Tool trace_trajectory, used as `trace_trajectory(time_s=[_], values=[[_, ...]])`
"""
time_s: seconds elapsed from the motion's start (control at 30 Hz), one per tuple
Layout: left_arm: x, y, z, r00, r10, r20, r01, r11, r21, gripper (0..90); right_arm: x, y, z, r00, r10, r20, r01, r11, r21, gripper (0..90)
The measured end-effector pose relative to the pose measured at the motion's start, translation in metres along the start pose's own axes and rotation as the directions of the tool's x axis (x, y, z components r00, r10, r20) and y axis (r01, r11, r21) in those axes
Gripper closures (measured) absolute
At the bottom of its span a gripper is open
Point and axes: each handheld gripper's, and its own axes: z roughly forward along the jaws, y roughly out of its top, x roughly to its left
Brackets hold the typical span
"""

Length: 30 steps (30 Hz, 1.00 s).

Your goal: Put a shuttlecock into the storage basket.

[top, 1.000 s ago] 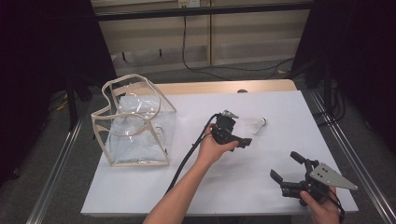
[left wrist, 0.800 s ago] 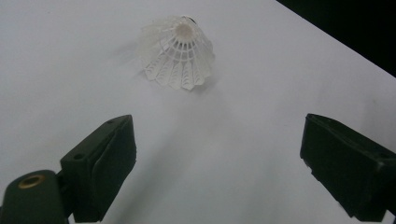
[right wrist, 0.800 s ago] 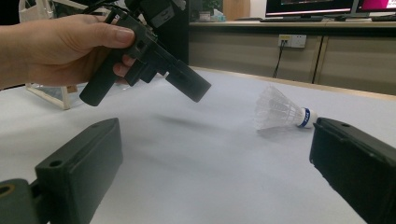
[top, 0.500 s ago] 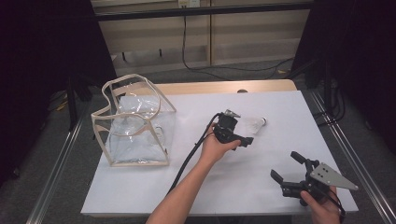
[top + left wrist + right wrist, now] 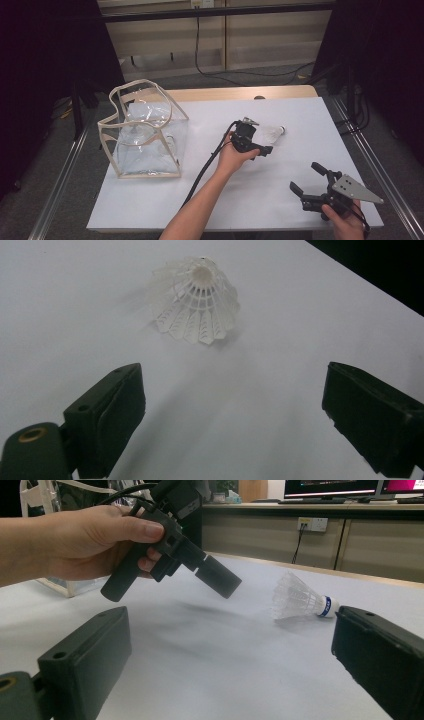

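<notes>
Evidently featherlight and crushable, the shuttlecock (image 5: 196,301) is lying before the wide-open left hand-held gripper (image 5: 227,415), best pinched gently at its firm cork.

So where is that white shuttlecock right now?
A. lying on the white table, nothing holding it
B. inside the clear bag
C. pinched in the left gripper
A: the shuttlecock lies on the table, ahead of the open left gripper, untouched.

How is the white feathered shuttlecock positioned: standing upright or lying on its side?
Lying on its side: the white feathered shuttlecock rests along the white table, cork pointing sideways.
</notes>
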Motion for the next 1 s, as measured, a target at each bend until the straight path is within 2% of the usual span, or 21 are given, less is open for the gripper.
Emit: trace_trajectory(time_s=[0.13, 0.3, 1.0], values=[[0.000, 0.000, 0.003, 0.9999, -0.011, 0.002, 0.011, 0.9999, 0.000, 10.4, 0.000, 0.000, 0.000, 1.0000, 0.002, 0.000, -0.002, 1.000, 0.001, 2.3], [0.000, 0.002, 0.005, 1.0000, -0.004, -0.006, 0.004, 1.0000, 0.002, 10.4, 0.000, 0.000, 0.000, 1.0000, -0.002, 0.000, 0.002, 1.000, 0.000, 2.3], [0.001, 0.009, 0.017, 0.9995, -0.019, -0.025, 0.019, 0.9998, -0.005, 10.4, 0.000, 0.000, -0.001, 1.0000, 0.006, 0.000, -0.006, 1.000, -0.002, 2.3]])
